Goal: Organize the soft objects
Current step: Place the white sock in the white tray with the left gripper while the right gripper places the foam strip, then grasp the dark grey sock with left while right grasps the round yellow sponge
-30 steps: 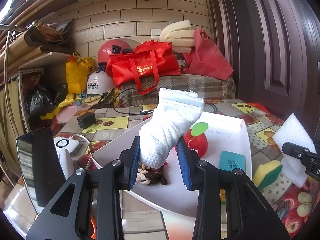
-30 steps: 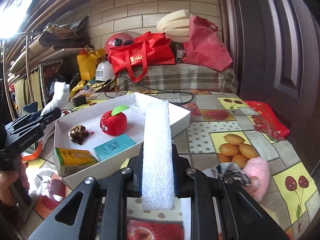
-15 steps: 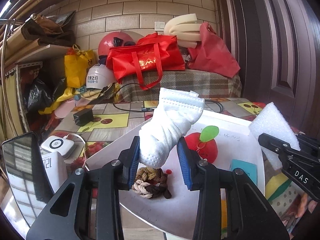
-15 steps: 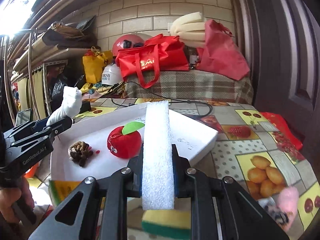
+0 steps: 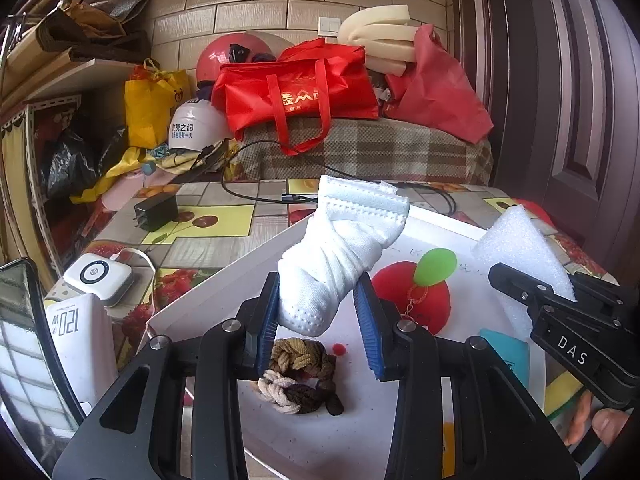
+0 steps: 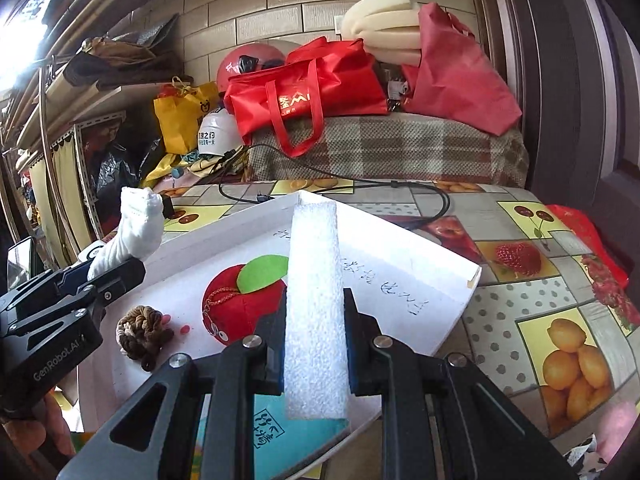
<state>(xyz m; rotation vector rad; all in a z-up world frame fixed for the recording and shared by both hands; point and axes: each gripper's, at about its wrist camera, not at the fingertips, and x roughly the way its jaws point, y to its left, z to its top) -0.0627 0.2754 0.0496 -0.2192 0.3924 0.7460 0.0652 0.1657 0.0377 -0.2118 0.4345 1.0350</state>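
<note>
My left gripper (image 5: 318, 320) is shut on a white rolled sock (image 5: 344, 248) and holds it over the near left part of a white box (image 5: 208, 304). My right gripper (image 6: 316, 344) is shut on a white foam strip (image 6: 314, 304) and holds it over the box's (image 6: 448, 272) front. Inside the box lie a red plush apple (image 6: 236, 304), a braided brown and cream hair tie (image 5: 300, 376) and a teal packet (image 6: 272, 432). The sock also shows in the right wrist view (image 6: 134, 232), and the foam in the left wrist view (image 5: 520, 248).
The box sits on a fruit-patterned tablecloth (image 6: 540, 280). A power bank (image 5: 76, 336), a white round device (image 5: 98, 278) and a black charger (image 5: 156, 212) lie to the left. A pink soft item (image 6: 616, 424) lies at the right. Red bags (image 5: 296, 92) and helmets stand behind.
Both grippers have moved forward over the box, each still holding its item. The right gripper with the foam strip has come closer to the left one.
</note>
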